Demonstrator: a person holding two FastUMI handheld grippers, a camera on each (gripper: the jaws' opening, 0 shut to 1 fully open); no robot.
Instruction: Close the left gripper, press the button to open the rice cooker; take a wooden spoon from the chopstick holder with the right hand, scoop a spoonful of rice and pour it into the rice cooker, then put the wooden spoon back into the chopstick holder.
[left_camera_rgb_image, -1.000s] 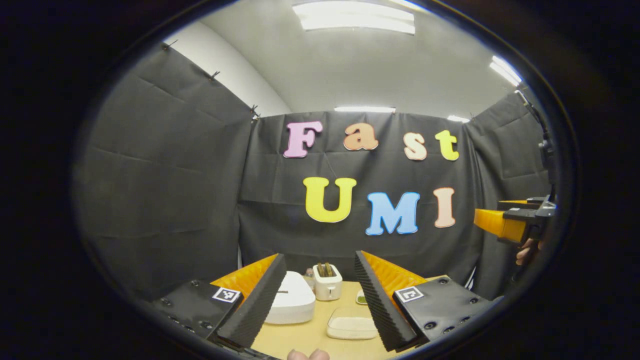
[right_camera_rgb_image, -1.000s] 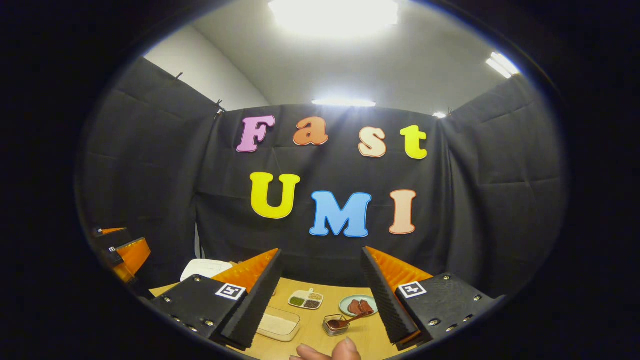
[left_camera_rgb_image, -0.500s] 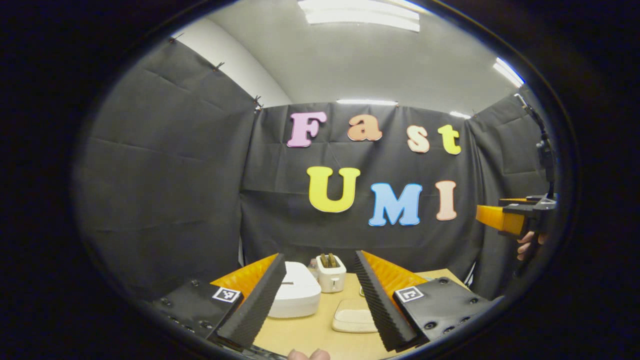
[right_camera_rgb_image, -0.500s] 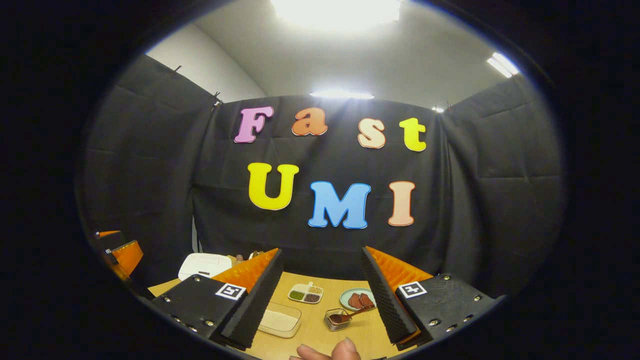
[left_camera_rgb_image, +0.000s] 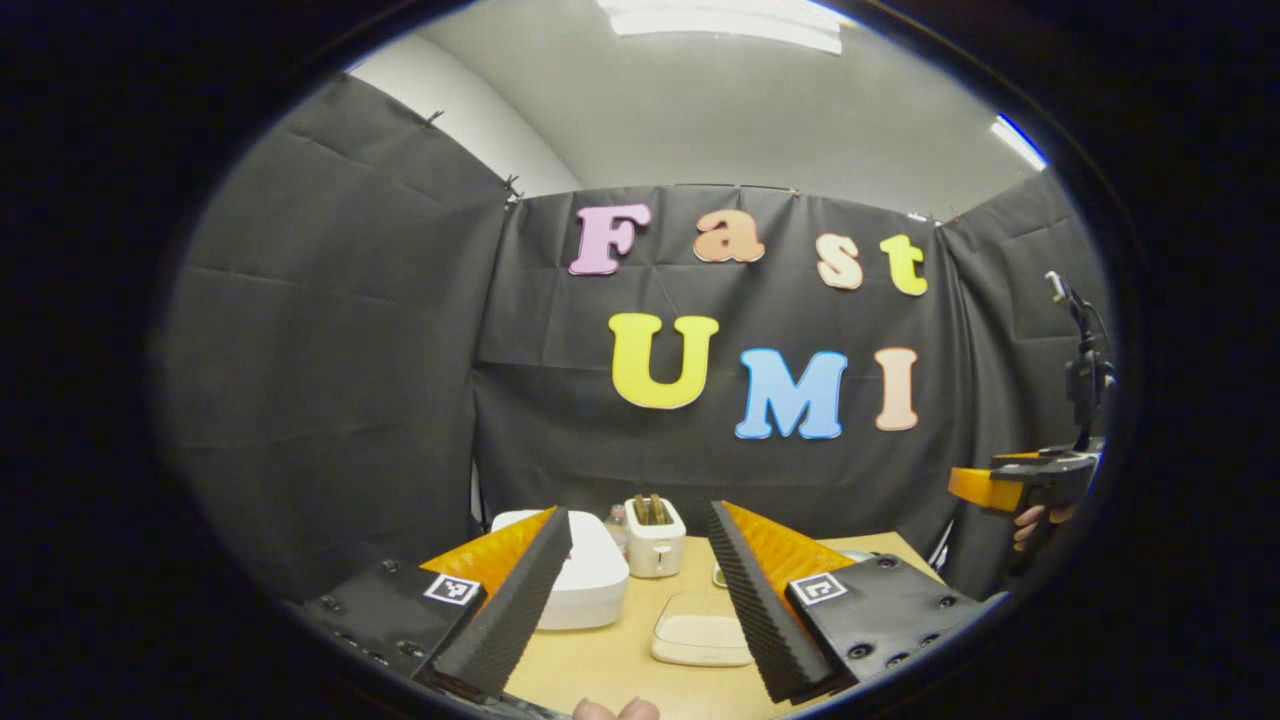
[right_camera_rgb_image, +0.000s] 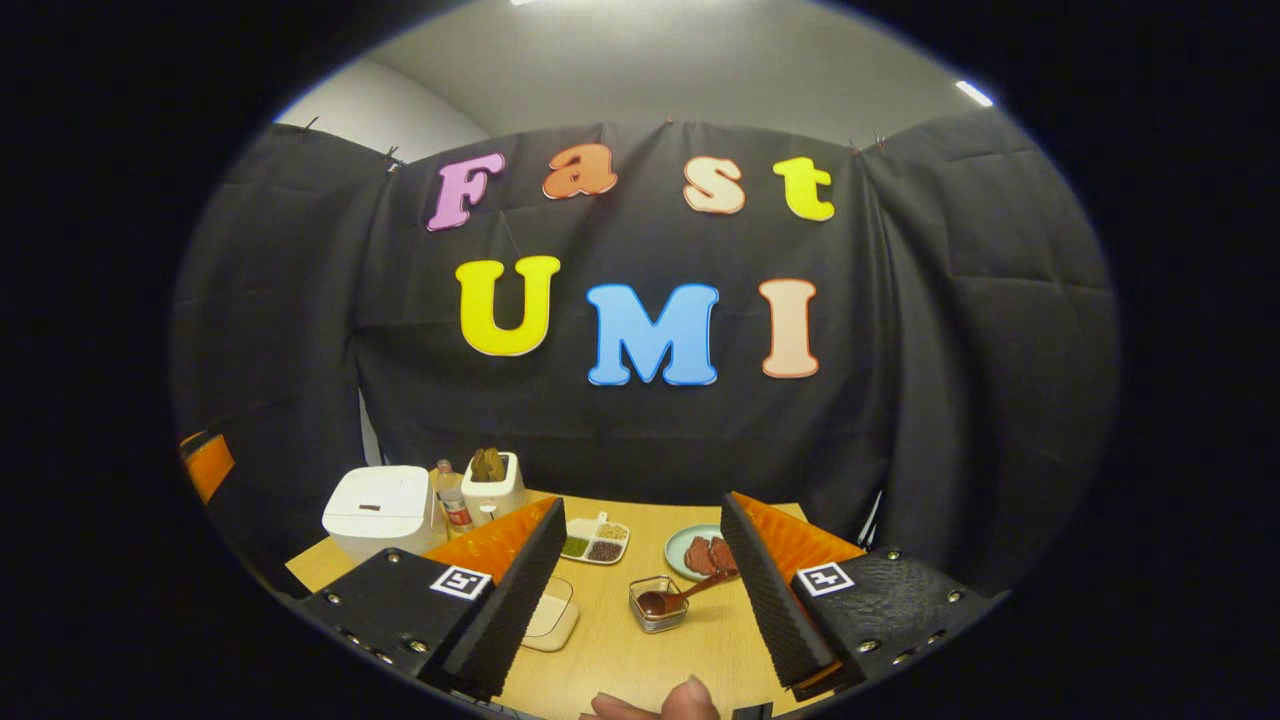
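Observation:
The white rice cooker (left_camera_rgb_image: 592, 580) sits closed at the table's back left, partly behind my left gripper's left finger. Beside it stands the white chopstick holder (left_camera_rgb_image: 652, 543) with wooden handles sticking out of its top. A shallow clear tray of rice (left_camera_rgb_image: 700, 638) lies in front. My left gripper (left_camera_rgb_image: 638, 513) is open and empty above the table's near edge. In the right gripper view the cooker (right_camera_rgb_image: 378, 508), the holder (right_camera_rgb_image: 492, 482) and the rice tray (right_camera_rgb_image: 552, 616) lie to the left. My right gripper (right_camera_rgb_image: 642, 503) is open and empty, well short of them.
A small bottle (right_camera_rgb_image: 455, 506) stands between cooker and holder. A divided seasoning dish (right_camera_rgb_image: 595, 541), a plate of meat (right_camera_rgb_image: 698, 552) and a glass box with a dark spoon (right_camera_rgb_image: 658, 604) sit mid-table. The right gripper (left_camera_rgb_image: 1000, 487), held by a hand, hangs far right.
Both views have tipped downward, the right one more. The cooker, bottle and holder have come fully into the right gripper view. Both grippers stayed open.

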